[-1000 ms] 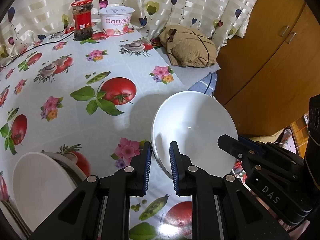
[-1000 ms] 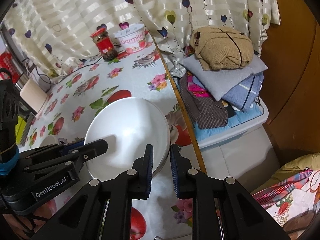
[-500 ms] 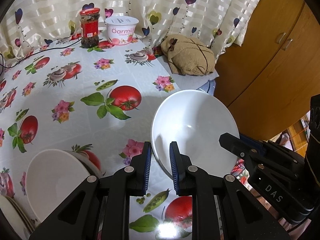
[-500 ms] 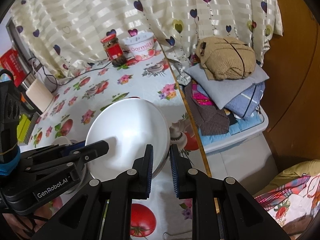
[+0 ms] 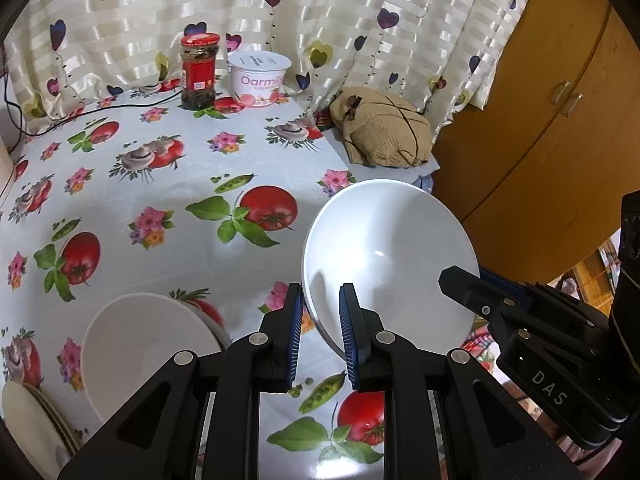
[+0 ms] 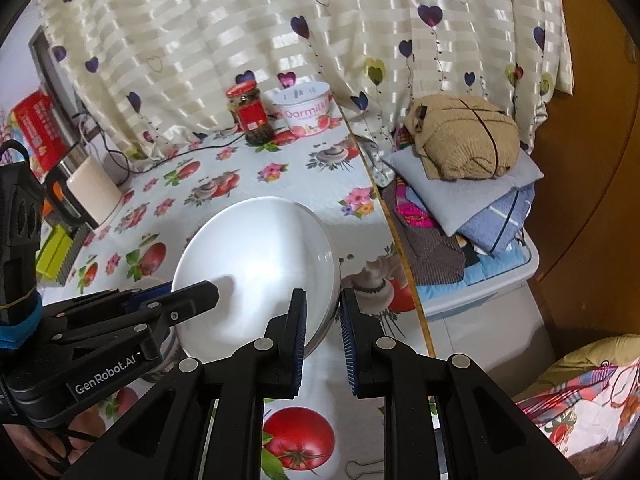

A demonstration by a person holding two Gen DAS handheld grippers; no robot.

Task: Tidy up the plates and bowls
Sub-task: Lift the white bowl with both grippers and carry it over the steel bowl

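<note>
Grippers pointed down at the table. We pinched the white bowl with both: left gripper on one rim, right gripper on the other, above the table edge.

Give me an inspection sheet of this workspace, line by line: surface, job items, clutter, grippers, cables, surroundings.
Surface: table under a cloth printed with tomatoes and flowers.
Job's things: large white bowl held tilted above the table; second white bowl on the table; plate stack at lower left.
Clutter: red-lidded jar and yogurt tub by the curtain.
Grippers: left gripper shut on the large bowl's near rim; right gripper shut on its opposite rim.
Cables: black cable along the table's far edge.
Surroundings: heart-print curtain, folded clothes, wooden cabinet.
</note>
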